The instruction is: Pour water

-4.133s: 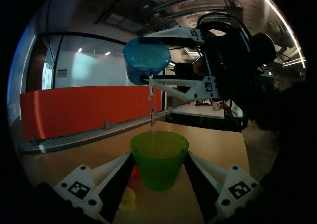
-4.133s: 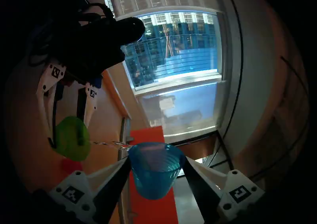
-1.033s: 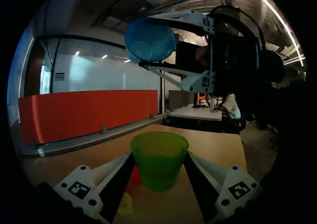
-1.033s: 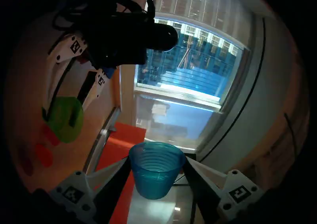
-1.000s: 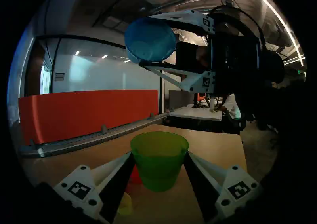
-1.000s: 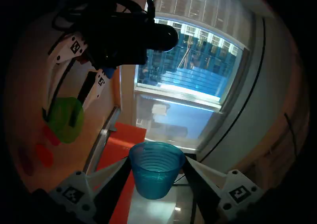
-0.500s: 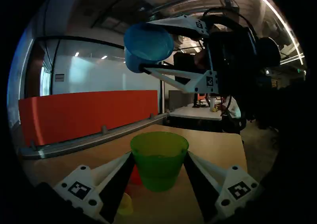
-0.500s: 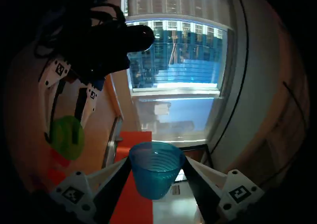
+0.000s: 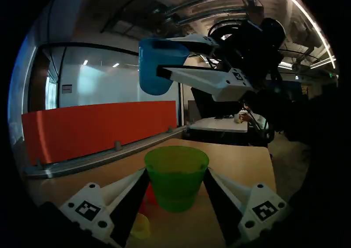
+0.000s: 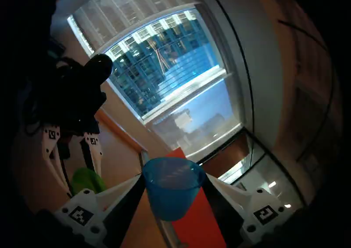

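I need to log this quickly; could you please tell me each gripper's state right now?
Left gripper: closed on the green cup.
Right gripper: closed on the blue cup.

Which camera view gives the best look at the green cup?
The left gripper view. There the green cup sits in the middle, rim and front wall visible, between the tongs of the left gripper. The right gripper view shows a small green patch of it, low on the left, partly covered.
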`<state>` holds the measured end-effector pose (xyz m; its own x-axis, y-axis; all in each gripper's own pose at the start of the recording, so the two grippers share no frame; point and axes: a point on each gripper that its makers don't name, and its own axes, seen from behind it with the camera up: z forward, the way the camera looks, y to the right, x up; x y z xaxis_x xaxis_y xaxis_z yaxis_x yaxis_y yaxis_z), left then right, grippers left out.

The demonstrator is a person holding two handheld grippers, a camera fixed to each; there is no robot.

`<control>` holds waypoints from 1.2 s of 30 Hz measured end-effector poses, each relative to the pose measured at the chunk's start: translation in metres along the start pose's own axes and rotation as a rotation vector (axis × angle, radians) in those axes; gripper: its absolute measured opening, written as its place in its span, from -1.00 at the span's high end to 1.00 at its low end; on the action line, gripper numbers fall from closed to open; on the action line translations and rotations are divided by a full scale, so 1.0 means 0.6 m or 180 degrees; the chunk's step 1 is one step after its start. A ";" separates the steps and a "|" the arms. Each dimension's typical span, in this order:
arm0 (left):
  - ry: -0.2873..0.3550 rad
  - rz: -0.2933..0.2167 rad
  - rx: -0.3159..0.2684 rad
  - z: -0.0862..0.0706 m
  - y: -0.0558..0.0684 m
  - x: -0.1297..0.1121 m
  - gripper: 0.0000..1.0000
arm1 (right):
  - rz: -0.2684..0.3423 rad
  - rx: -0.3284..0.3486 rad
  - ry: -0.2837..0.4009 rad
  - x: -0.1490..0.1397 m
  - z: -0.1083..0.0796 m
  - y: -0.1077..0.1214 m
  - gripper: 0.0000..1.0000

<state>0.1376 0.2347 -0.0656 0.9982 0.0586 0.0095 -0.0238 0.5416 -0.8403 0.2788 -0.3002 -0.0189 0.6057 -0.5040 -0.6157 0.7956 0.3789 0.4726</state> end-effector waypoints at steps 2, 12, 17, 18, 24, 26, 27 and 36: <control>0.0001 0.0002 0.0000 0.000 0.000 0.000 -0.66 | 0.0246 0.0022 0.0001 0.001 0.000 -0.005 -0.82; 0.0004 0.0037 0.0015 -0.003 -0.002 0.006 -0.67 | 0.1362 0.0210 0.0103 0.025 -0.002 -0.021 -0.82; -0.0005 0.0066 0.0029 -0.003 -0.005 0.003 -0.67 | 0.1791 0.0302 0.0098 0.029 -0.002 -0.031 -0.82; -0.0009 0.0072 0.0031 -0.003 -0.005 0.003 -0.67 | 0.1887 0.0316 0.0086 0.029 -0.002 -0.033 -0.83; -0.0007 0.0072 0.0039 -0.005 -0.005 0.002 -0.67 | 0.2351 0.0338 0.0053 0.032 0.002 -0.035 -0.82; -0.0003 0.0060 0.0040 -0.005 -0.005 0.002 -0.67 | 0.2432 0.0340 0.0076 0.033 0.001 -0.033 -0.82; -0.0003 0.0058 0.0045 -0.006 -0.006 0.002 -0.67 | 0.2460 0.0343 0.0078 0.032 0.000 -0.033 -0.82; -0.0036 0.0045 0.0120 -0.021 -0.020 -0.007 -0.67 | 0.2518 0.0283 -0.0037 -0.001 -0.019 -0.033 -0.83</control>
<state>0.1342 0.2175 -0.0624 0.9971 0.0758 0.0040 -0.0402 0.5719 -0.8194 0.2626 -0.2985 -0.0354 0.9903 -0.1196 -0.0701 0.1259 0.5648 0.8156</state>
